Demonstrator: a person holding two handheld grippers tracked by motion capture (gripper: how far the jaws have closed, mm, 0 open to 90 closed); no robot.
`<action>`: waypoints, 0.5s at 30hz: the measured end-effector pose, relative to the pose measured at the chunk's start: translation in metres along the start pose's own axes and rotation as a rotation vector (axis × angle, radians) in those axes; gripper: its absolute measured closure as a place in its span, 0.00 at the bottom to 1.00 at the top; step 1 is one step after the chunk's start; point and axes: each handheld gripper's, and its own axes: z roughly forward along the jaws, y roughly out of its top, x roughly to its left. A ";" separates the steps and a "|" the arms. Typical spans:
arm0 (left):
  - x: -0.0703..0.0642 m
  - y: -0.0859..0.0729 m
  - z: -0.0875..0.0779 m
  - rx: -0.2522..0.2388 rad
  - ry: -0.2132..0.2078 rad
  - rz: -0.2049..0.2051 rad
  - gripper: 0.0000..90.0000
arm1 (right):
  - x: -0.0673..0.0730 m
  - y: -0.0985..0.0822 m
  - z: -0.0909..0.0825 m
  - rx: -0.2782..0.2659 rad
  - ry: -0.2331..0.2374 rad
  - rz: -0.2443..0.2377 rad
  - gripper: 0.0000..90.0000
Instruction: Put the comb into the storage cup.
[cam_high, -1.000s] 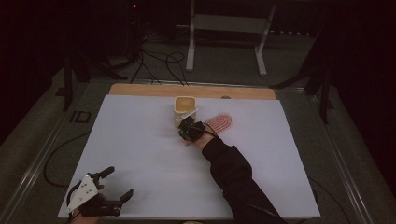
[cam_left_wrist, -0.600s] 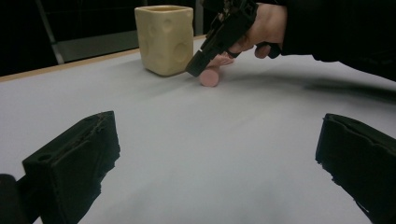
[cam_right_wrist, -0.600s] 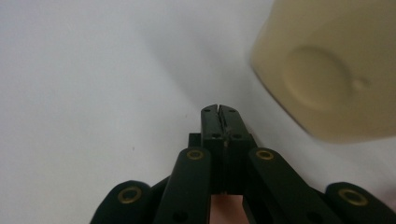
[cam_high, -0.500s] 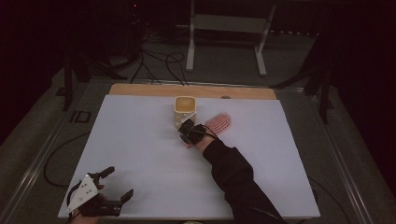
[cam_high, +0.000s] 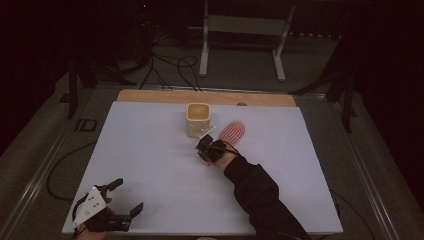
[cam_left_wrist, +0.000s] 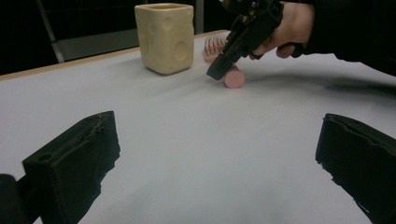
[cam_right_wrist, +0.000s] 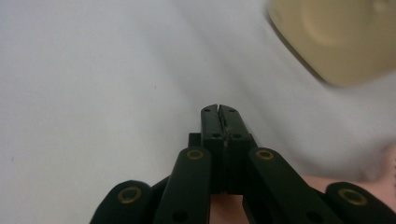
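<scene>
So the landmark here is the cream cup with the round dimples in its sides, standing upright toward the far middle of the white tabletop. Everything else I'll place off that.

Just beside the cup, on its right in the high view, lies a pink brush with its bristle head flat on the tabletop. From the left gripper view you can see its round handle end sticking out toward the camera, bristles behind it, close to the cup but not touching it.

The right gripper sits just in front of the cup, right over the brush handle. Its jaws are pressed tight together with nothing between them, which is really clear in the right gripper view. In the left gripper view the tip comes down right at the handle end; can't tell if it actually touches. A dark sleeve runs back from it.

The left gripper is well away from the cup, down at the near left corner of the tabletop, jaws spread wide and empty.
</scene>
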 end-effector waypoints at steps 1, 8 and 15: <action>0.000 0.000 0.000 0.001 0.002 0.001 0.00 | -0.001 -0.002 -0.001 0.001 0.004 0.001 1.00; 0.000 0.000 0.000 0.004 0.004 0.003 0.00 | -0.002 -0.017 -0.010 0.010 0.006 0.019 1.00; 0.000 0.000 0.000 0.005 0.005 0.002 0.00 | -0.005 -0.039 -0.023 0.006 -0.005 0.029 1.00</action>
